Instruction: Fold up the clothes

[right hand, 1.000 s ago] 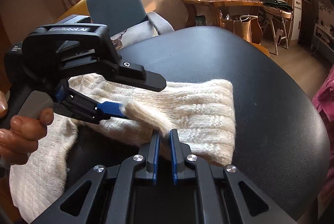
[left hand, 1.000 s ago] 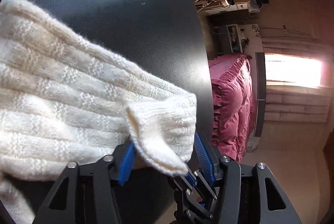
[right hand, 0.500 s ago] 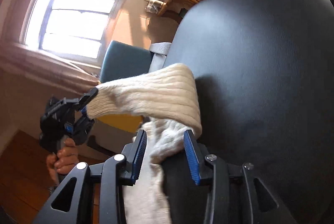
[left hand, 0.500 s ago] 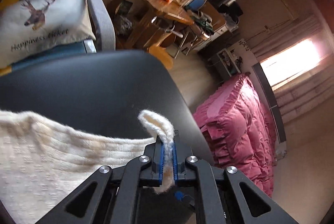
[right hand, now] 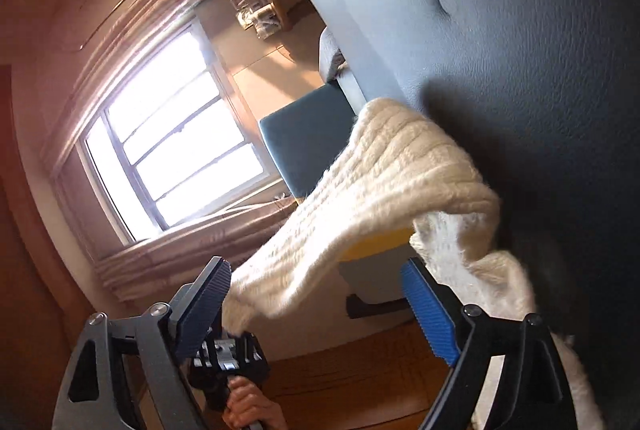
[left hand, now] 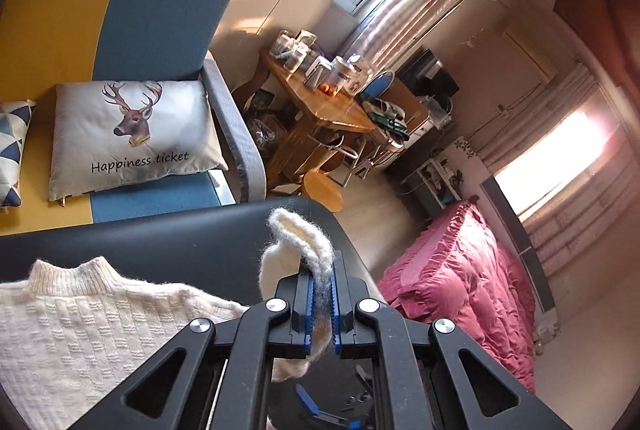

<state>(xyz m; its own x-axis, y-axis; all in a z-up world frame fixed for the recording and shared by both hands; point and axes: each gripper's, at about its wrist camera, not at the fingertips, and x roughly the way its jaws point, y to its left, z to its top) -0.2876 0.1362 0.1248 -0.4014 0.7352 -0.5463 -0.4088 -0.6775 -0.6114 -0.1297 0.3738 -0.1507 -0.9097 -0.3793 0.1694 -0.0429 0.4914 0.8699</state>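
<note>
Wool sits pinched between the blue pads of the left gripper [left hand: 320, 304], pressed together on the sleeve cuff [left hand: 298, 242] of the cream sweater [left hand: 92, 314]. A second ago this gripper was spread around that cuff as it lay on the black table [left hand: 180, 242]; since then it has clamped down and lifted the cuff clear of the surface. The right gripper [right hand: 316, 306] has gone the other way: it was closed on the knit, and now its fingers stand wide apart, with the sleeve [right hand: 380, 173] draped loosely between them and sagging toward the table. So the sleeve has passed from right to left, and the body of the sweater lies flat on the table, probably ready for the sleeve to be carried across it.
</note>
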